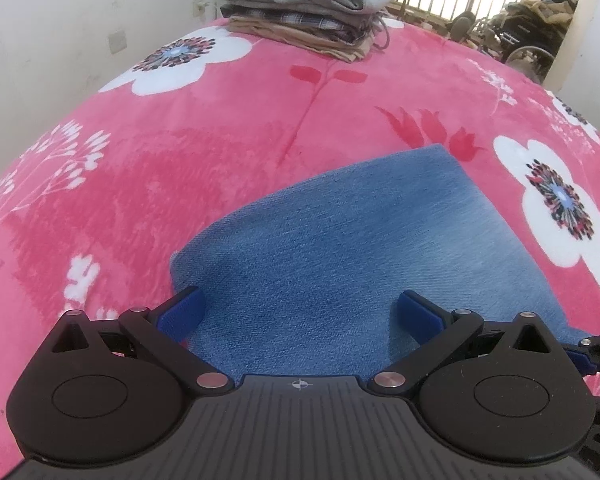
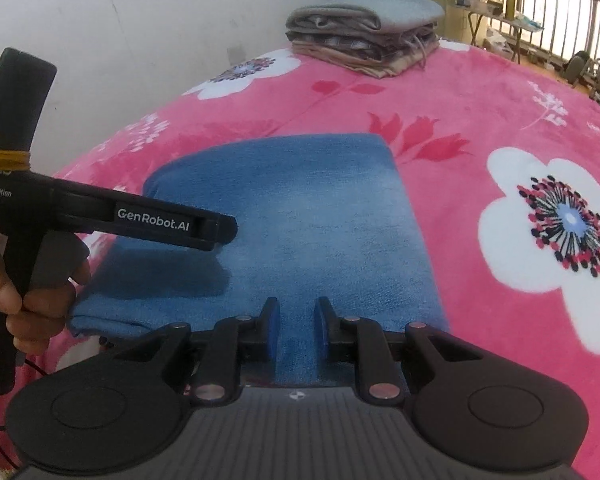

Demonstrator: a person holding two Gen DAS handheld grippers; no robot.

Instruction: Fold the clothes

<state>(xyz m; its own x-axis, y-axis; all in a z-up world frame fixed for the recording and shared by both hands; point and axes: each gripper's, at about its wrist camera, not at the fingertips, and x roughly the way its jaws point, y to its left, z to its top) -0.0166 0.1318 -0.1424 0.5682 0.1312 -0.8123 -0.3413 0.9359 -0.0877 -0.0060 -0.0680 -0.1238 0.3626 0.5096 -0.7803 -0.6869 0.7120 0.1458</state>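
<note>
Jeans (image 1: 340,240), one folded; one clothes stack (image 1: 312,12); left claw (image 1: 300,312) spread, right claw (image 2: 298,332) narrowly parted.

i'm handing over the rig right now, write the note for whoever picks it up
Left gripper: fingers wide open, nothing held, over the near edge of the folded jeans.
Right gripper: fingers narrowly apart, nothing between them, at the same near edge.
Jeans: a compact folded rectangle lying flat on the pink floral blanket.
Stack of folded clothes: at the far side of the blanket.
Done: jeans look folded.
Left: probably lift the jeans onto the stack; no other unfolded garments visible.
</note>
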